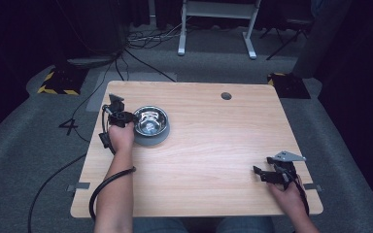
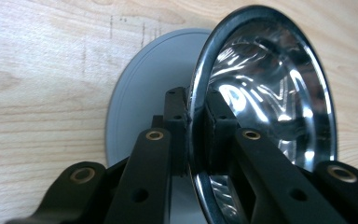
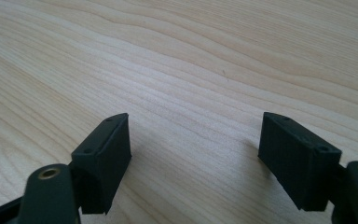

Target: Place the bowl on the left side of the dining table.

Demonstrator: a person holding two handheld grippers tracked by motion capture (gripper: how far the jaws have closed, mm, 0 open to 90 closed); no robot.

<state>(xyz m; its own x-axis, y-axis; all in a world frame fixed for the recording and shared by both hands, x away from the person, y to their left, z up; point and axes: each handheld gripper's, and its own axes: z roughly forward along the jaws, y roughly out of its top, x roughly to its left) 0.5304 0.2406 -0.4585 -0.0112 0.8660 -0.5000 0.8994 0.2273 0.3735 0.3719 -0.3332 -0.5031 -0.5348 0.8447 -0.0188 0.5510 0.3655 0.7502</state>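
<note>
Your left tool (image 2: 196, 126) pinches shiny bowl (image 1: 150, 120) rim, one jaw inside, one outside. Bowl sits on grey base (image 2: 144, 93), table (image 1: 213, 145) far left. Your right tool (image 3: 193, 158) spread wide, near table's right edge.

Both matte black two-jaw grippers, left (image 1: 125, 118) and right (image 1: 261, 173), are showing brass-ringed pivot holes behind blocky jaw pads; a black cable is trailing behind each, a grey three-cornered plate is topping the right.
</note>
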